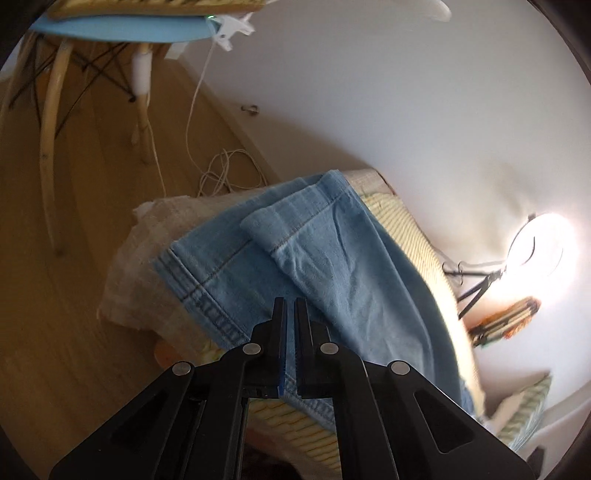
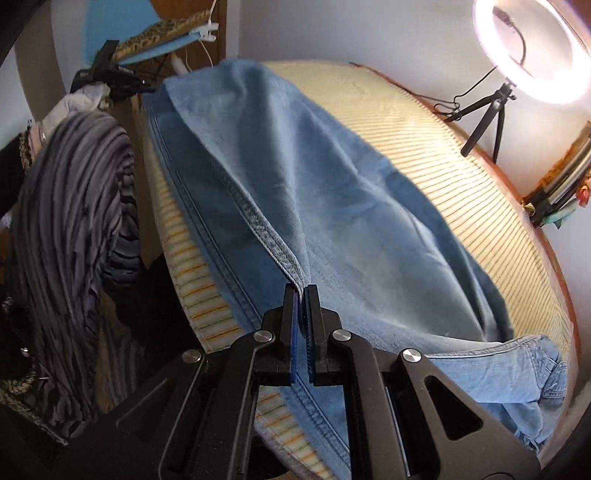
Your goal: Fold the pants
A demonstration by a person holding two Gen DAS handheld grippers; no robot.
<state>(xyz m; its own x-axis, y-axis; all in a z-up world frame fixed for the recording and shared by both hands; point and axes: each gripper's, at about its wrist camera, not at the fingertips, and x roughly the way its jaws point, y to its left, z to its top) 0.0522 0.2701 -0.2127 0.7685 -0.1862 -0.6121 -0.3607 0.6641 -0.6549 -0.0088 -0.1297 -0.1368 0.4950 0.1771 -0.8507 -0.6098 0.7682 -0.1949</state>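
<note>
Light blue denim pants [image 1: 325,258] lie on a table covered with a striped yellow cloth [image 1: 402,221]. In the left wrist view the hem ends lie at the far end, one leg partly over the other. My left gripper [image 1: 290,306] is shut on the pants' near edge. In the right wrist view the pants [image 2: 332,206] stretch across the striped cloth [image 2: 443,147], with the waist at the lower right. My right gripper [image 2: 300,293] is shut on a seamed edge of the pants and lifts it into a ridge.
A ring light on a tripod [image 2: 532,48] stands at the table's far right, with stacked books [image 2: 561,181] beside it. Striped dark clothing [image 2: 70,229] hangs at the left. A chair with a blue seat [image 1: 122,29] and white cables [image 1: 225,170] are on the wooden floor.
</note>
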